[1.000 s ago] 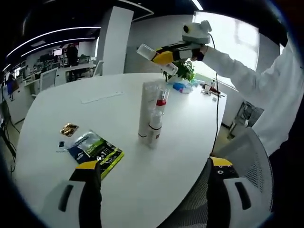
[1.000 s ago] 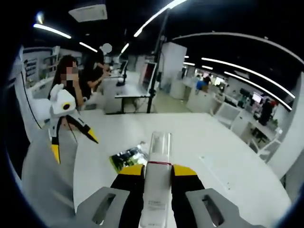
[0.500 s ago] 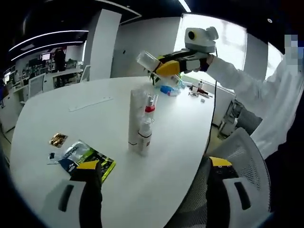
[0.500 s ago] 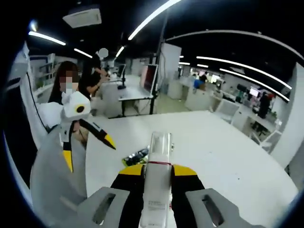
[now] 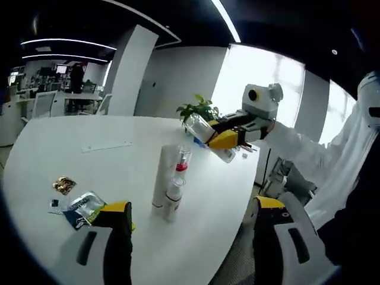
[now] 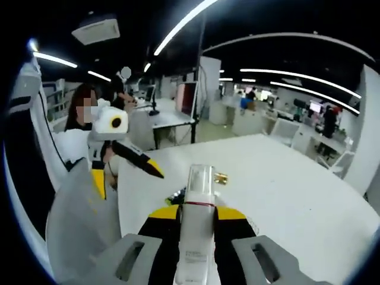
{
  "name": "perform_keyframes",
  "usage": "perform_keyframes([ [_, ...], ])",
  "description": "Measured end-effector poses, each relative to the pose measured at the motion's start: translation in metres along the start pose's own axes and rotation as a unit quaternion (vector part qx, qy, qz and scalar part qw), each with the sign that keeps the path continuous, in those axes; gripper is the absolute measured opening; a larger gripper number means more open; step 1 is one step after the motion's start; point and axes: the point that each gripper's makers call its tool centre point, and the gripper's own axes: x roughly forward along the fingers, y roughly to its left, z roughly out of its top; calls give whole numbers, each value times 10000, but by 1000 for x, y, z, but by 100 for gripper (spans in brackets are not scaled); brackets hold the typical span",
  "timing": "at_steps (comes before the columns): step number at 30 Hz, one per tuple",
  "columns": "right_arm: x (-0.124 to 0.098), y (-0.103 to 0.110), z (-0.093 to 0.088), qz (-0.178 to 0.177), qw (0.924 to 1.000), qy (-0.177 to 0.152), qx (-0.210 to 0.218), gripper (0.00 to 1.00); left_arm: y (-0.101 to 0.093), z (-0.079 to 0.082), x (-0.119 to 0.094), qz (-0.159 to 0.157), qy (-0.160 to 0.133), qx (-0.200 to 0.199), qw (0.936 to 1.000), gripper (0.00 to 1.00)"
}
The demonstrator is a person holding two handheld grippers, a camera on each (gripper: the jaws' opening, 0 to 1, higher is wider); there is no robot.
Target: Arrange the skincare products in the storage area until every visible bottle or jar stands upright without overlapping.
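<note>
A tall white tube (image 5: 160, 178) stands upright on the white table (image 5: 71, 160), and a small spray bottle with a red collar (image 5: 175, 189) stands touching its right side. Above and to the right of them, my right gripper (image 5: 228, 135) is shut on a white tube with a clear cap (image 5: 199, 126), held tilted in the air. In the right gripper view that tube (image 6: 199, 196) lies between the shut jaws of my right gripper (image 6: 198, 215). My left gripper (image 5: 190, 237) is open and holds nothing, low at the table's near edge. It also appears as the left gripper (image 6: 124, 175).
A green and blue sachet (image 5: 88, 205) and a small gold packet (image 5: 64, 185) lie at the table's left front. The gold packet (image 6: 221, 177) lies beyond the held tube. A potted plant (image 5: 199, 110) stands at the far edge. A grey chair back (image 6: 77, 231) rises nearby.
In the left gripper view, my right gripper with its tube has come down and nearer to the standing bottles. Both cameras have shifted. The left gripper stays open.
</note>
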Motion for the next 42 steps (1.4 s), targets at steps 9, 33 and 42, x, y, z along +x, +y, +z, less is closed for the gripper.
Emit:
perform_keyframes([
  [9, -1, 25, 1, 154, 9992, -231, 278, 13, -15, 32, 3, -536, -717, -252, 9957, 59],
  [33, -12, 71, 14, 1029, 9832, -1100, 1031, 13, -52, 56, 18, -1435, -1186, -571, 9809, 23],
  [42, -17, 84, 19, 1555, 9654, -1517, 1439, 13, -64, 55, 19, -1622, -1108, -506, 9792, 21],
])
